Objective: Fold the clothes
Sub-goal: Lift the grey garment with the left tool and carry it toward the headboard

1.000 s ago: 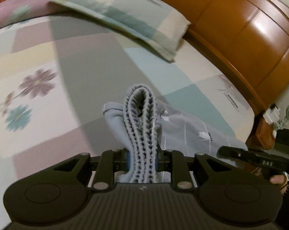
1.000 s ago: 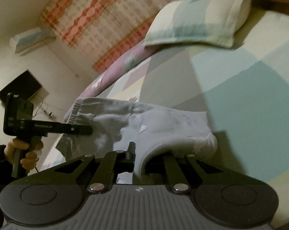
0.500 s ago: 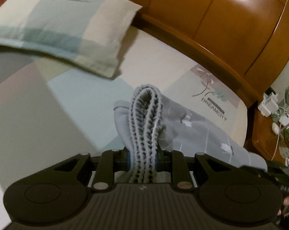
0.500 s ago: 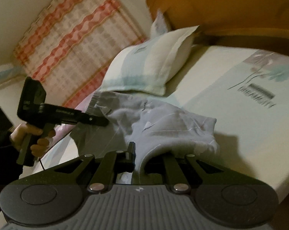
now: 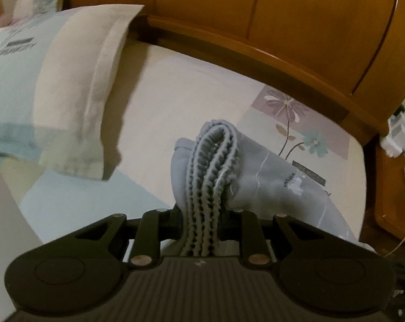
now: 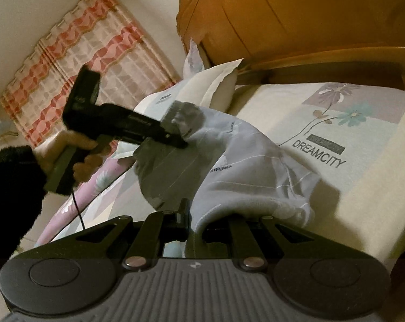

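A grey garment with thin white lines hangs between my two grippers, above the bed sheet. In the left wrist view my left gripper is shut on the bunched ribbed waistband, which loops up out of the jaws. In the right wrist view my right gripper is shut on an edge of the grey garment, whose cloth drapes down to the right over the sheet. The left gripper shows there too, clamped on the far end, held by a hand in a dark sleeve.
A checked pillow lies at the left against the wooden headboard. A wooden bedside table with small white items stands past the bed's right edge. A red and white curtain hangs on the far wall.
The left gripper has carried the waistband across the bed towards the headboard, close to the right gripper. The right gripper has turned towards the headboard. Both grips stay as they were.
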{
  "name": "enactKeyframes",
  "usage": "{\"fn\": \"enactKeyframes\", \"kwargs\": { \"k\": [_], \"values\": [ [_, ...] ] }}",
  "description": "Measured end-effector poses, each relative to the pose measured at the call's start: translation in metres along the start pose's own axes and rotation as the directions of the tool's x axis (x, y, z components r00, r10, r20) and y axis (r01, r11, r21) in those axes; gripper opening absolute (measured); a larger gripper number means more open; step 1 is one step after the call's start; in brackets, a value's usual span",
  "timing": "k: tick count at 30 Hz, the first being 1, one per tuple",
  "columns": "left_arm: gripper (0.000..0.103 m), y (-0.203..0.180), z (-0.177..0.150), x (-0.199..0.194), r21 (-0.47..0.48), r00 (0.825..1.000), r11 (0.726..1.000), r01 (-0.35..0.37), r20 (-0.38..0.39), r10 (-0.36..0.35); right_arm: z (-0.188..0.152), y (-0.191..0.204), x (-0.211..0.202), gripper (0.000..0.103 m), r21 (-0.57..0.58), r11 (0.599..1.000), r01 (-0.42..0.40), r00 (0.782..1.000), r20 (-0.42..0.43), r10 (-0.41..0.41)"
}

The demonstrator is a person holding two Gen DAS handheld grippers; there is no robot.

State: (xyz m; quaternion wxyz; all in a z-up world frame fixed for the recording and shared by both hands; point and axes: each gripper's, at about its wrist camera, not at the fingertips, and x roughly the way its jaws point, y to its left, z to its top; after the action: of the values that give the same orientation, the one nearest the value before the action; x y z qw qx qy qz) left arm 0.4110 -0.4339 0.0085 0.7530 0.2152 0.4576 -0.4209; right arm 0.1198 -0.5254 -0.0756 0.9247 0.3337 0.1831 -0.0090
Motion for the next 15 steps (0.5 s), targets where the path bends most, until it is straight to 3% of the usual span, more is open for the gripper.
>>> {"fn": "enactKeyframes", "kwargs": {
  "k": [9,15],
  "values": [
    [0.020,-0.012,0.017,0.048,0.047,0.998,0.999,-0.023,-0.063,0.026,-0.010,-0.015,0.007,0.011,0.012,0.999,0.040,0.999,0.002,-0.040],
    [0.025,-0.001,0.014,0.070,0.004,0.997,1.000,-0.016,-0.077,0.016,-0.013,-0.023,0.002,0.011,0.044,0.998,0.054,0.999,-0.004,-0.054]
  ]
}}
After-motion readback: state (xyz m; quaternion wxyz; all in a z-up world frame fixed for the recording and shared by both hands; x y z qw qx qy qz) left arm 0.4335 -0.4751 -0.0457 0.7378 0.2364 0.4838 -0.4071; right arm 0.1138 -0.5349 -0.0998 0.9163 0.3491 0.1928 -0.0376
